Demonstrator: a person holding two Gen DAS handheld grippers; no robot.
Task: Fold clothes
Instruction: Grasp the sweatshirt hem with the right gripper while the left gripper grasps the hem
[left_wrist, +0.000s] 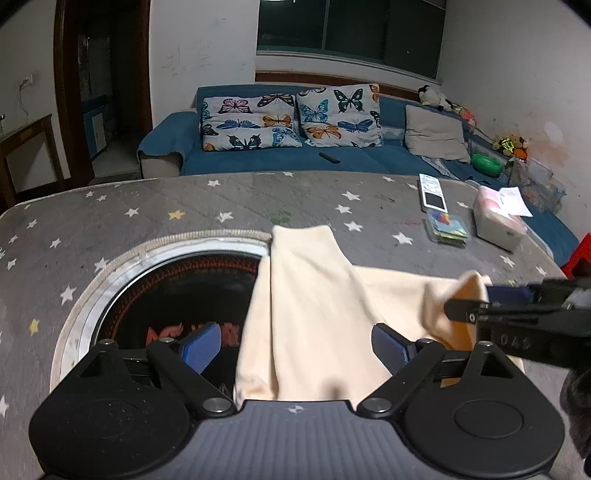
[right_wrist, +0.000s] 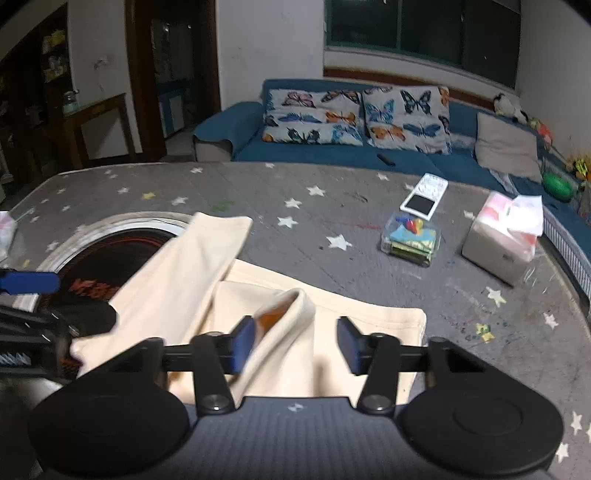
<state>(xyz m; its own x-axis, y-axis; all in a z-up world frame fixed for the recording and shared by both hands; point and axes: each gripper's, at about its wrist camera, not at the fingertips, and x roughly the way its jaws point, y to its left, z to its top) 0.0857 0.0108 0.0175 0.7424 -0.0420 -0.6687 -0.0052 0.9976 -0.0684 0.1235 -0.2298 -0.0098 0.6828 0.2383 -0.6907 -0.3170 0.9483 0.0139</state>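
A cream garment (left_wrist: 314, 314) lies on the grey star-print table cover (left_wrist: 147, 206), one long part lying over the edge of the round black cooktop (left_wrist: 177, 295). My left gripper (left_wrist: 295, 347) is open just above the cloth, holding nothing. In the right wrist view the garment (right_wrist: 295, 332) lies under my right gripper (right_wrist: 295, 343), which is open; a raised fold of cloth (right_wrist: 291, 310) stands between its blue pads, touching the left one. The right gripper also shows at the right of the left wrist view (left_wrist: 517, 310).
On the table's far right stand a white remote (right_wrist: 424, 197), a clear box of coloured pieces (right_wrist: 412, 238) and a tissue box (right_wrist: 502, 236). A blue sofa (right_wrist: 369, 147) with butterfly cushions runs behind the table. The cooktop (right_wrist: 103, 266) sits left of the cloth.
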